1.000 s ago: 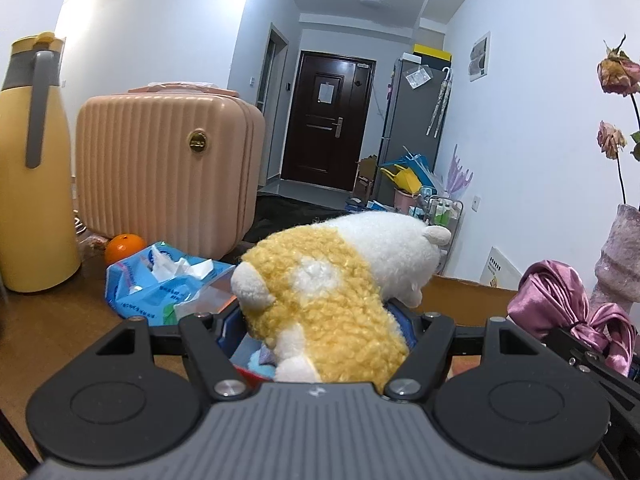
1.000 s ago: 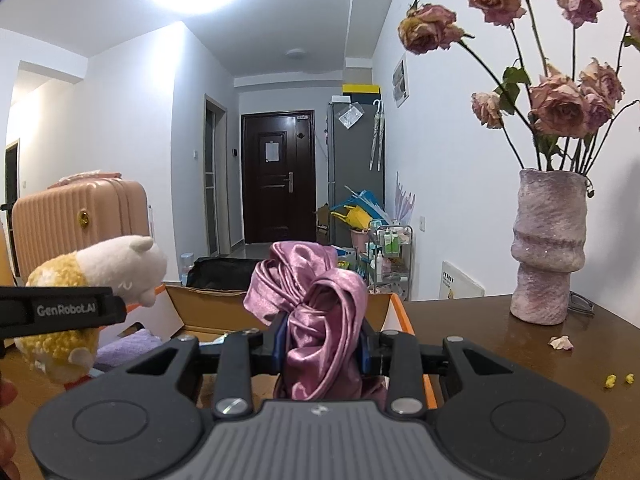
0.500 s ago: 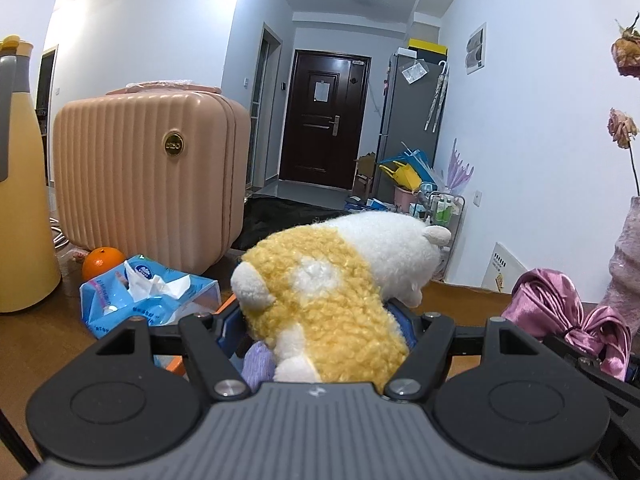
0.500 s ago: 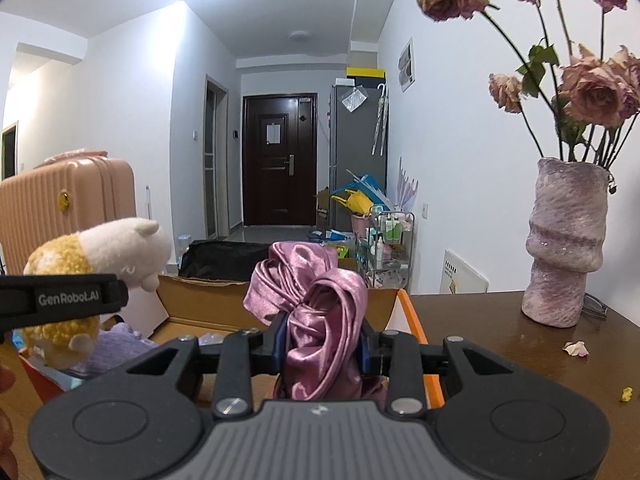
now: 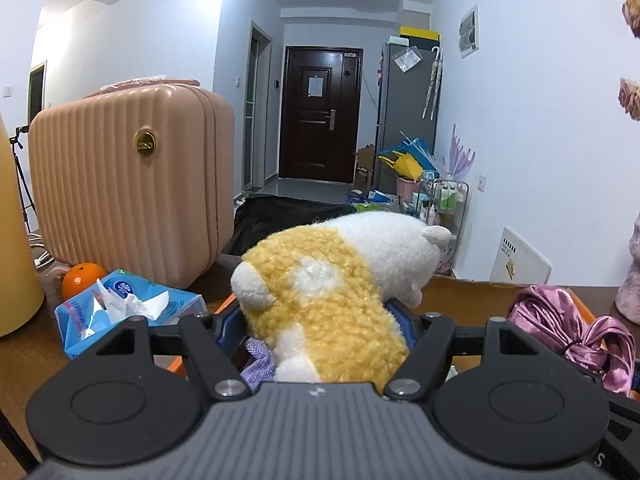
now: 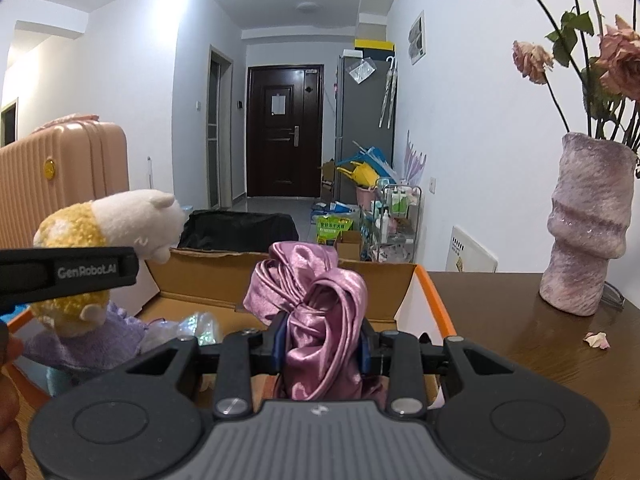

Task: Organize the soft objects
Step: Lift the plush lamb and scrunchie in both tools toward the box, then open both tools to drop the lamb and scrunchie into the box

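My left gripper (image 5: 320,316) is shut on a yellow and white plush toy (image 5: 340,280), held above the left side of an open cardboard box with orange edges (image 6: 404,280). The toy also shows in the right wrist view (image 6: 108,220), with the left gripper's finger across it. My right gripper (image 6: 320,344) is shut on a bundle of pink satin cloth (image 6: 316,308), over the front of the box; the cloth also shows in the left wrist view (image 5: 568,320). A purple soft item (image 6: 92,340) and a shiny plastic packet (image 6: 200,328) lie inside the box.
A pink ribbed suitcase (image 5: 128,184), an orange (image 5: 82,274) and a blue tissue pack (image 5: 128,304) stand left of the box on the brown table (image 6: 540,356). A yellow flask (image 5: 16,260) is at far left. A pink vase with dried roses (image 6: 588,224) stands at the right.
Both grippers have moved forward over the box, still holding the plush toy and the satin cloth. The suitcase and the vase appear closer.
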### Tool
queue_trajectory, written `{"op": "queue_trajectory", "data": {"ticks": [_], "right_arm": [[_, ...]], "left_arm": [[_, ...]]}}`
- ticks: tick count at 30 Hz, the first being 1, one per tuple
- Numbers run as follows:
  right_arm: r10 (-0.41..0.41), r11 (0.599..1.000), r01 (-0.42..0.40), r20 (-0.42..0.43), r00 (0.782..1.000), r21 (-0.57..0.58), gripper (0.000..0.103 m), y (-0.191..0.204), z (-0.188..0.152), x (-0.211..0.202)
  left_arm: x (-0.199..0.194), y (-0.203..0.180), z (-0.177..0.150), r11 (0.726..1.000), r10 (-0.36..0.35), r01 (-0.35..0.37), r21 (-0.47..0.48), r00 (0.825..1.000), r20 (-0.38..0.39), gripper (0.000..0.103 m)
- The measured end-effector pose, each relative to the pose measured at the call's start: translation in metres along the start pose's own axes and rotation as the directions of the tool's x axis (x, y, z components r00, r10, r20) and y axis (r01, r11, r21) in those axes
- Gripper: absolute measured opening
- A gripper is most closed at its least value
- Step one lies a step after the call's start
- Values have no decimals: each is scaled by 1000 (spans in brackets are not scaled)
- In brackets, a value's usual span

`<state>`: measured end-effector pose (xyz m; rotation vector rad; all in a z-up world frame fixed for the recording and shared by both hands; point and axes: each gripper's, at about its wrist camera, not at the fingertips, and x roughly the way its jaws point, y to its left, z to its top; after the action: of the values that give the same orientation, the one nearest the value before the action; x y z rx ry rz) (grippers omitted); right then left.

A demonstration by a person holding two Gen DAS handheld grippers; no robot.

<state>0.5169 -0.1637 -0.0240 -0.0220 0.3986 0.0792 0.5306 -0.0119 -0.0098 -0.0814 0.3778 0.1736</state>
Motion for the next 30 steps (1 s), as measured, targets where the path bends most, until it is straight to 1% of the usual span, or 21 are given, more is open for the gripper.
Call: {"op": "queue_trajectory", "data": {"ticks": [4,9,12,14,15,17,18,19,20,21,22,24,26,30], "right_arm": [[-3,1000,3,-9,1000,-5,33,-1,-2,3],[-10,1000,10,-6,1000,-12,33,-1,-4,1],[-14,1000,14,-4,1000,-16,33,1,-7,0],[-14,1000,14,-4,1000,-15,34,1,-7,0],[-16,1000,16,-4,1000,-15,36,1,-7,0],[-20,1000,20,-1,1000,-11,40,1,-6,0],[-22,1000,22,6,1000,-9,40,1,-6,-1],[-25,1000,26,12,1000,-7,42,0,-6,-3],[-27,1000,27,18,999,-7,52,0,-6,-4],[-29,1000,29,24,999,-6,63,0,-6,-5],[-32,999,32,31,999,-5,68,0,-6,-6],[-39,999,39,50,998,-2,84,0,-6,-9],[-48,999,48,66,997,1,90,-1,-7,-12],[-58,998,58,66,996,-1,91,-1,-7,-12]], "left_arm": [[5,0,-4,1000,11,-11,10,1000,-12,73],[2,-4,-8,999,22,-22,47,1000,7,73],[2,-4,-9,999,20,-20,47,1000,7,75],[3,-2,-8,999,21,-21,37,1000,4,77],[3,-1,-8,999,19,-19,30,1000,3,78],[2,1,-7,1000,18,-18,18,1000,2,83],[1,2,-7,1000,22,-22,11,1000,7,88],[1,3,-7,1000,29,-29,9,1000,11,90],[0,3,-6,999,33,-33,9,999,15,91],[0,4,-6,999,32,-32,8,999,15,96],[0,5,-7,1000,30,-30,4,999,13,103],[-2,6,-6,999,35,-35,-2,999,22,103],[-3,7,-6,999,34,-34,-7,999,27,103],[-3,7,-5,999,42,-42,-12,999,27,103]]}}
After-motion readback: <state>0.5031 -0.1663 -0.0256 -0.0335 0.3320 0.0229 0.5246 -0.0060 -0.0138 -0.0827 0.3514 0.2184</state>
